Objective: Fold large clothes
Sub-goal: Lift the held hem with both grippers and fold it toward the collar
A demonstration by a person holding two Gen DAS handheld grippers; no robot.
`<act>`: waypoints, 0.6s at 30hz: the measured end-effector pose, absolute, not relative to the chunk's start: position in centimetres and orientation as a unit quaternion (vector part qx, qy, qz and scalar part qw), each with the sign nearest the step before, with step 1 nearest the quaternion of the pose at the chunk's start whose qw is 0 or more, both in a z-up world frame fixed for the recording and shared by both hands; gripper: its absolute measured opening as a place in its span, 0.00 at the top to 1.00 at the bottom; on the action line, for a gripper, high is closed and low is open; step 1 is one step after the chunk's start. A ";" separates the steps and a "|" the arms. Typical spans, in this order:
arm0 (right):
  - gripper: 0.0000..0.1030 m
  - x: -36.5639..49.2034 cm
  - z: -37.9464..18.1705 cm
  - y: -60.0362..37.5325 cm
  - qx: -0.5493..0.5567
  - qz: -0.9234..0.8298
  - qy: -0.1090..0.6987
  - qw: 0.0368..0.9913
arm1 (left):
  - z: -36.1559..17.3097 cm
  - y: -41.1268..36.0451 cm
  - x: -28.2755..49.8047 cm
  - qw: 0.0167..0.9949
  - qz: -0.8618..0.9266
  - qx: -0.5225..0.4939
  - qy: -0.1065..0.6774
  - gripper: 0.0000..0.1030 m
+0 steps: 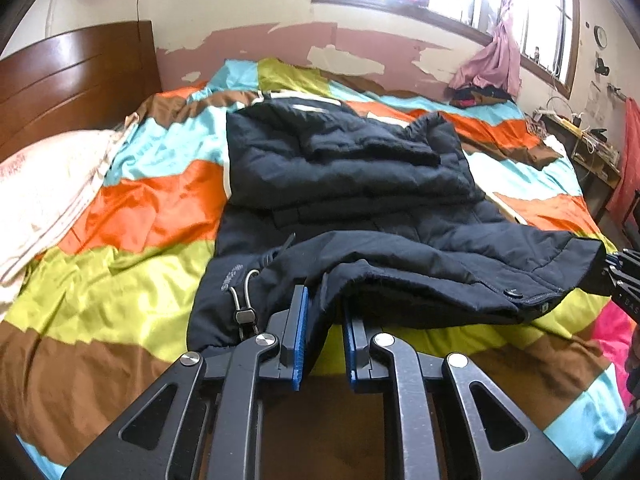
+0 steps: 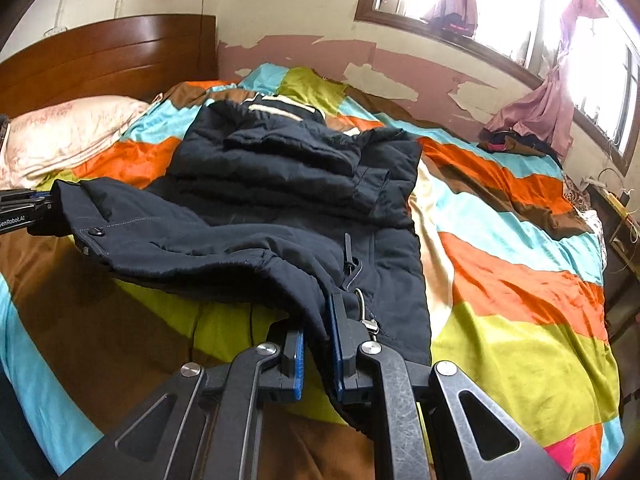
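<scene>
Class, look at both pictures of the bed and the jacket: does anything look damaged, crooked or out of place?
Yes. The wall behind the bed has peeling paint, with pale patches showing through the pink. The dark jacket lies bunched, a sleeve folded across it, not flat. A pink curtain is knotted and hangs crooked by the window.

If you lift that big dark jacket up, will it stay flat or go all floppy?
Probably floppy: the jacket already sags between the left gripper and right gripper. Its puffy quilting suggests it is bulky but fairly light.

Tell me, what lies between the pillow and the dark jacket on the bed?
Only bare striped bedcover separates pillow from jacket; the left wrist view shows it.
</scene>
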State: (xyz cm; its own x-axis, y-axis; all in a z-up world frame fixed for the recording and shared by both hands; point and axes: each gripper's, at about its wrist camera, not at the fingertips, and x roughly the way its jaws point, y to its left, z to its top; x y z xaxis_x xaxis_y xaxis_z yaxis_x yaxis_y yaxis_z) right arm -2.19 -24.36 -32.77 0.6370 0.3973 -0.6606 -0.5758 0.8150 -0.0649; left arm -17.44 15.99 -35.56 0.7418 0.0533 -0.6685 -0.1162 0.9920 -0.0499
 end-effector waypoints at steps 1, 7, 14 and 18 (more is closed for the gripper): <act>0.90 -2.1 -32.6 -24.4 -0.134 0.272 0.326 0.895 | -35.5 15.9 -17.3 0.933 0.047 -0.041 0.354 0.87; 0.90 -1.7 -32.0 -24.3 -0.121 0.266 0.325 0.899 | -34.4 16.5 -15.6 0.941 0.055 -0.053 0.329 0.87; 0.90 -0.5 -30.8 -23.7 -0.119 0.257 0.319 0.905 | -32.9 17.4 -12.5 0.945 0.058 -0.074 0.314 0.87; 0.90 0.4 -30.3 -23.4 -0.124 0.254 0.317 0.905 | -32.8 17.7 -12.3 0.946 0.049 -0.082 0.309 0.87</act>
State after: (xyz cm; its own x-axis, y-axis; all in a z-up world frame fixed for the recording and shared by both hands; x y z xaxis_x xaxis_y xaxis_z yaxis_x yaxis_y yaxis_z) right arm 0.37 -23.44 -30.30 0.6705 0.3807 -0.6368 -0.5378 0.8407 -0.0637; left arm -12.27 17.70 -32.78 0.8039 0.0427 -0.5933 -0.1437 0.9818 -0.1240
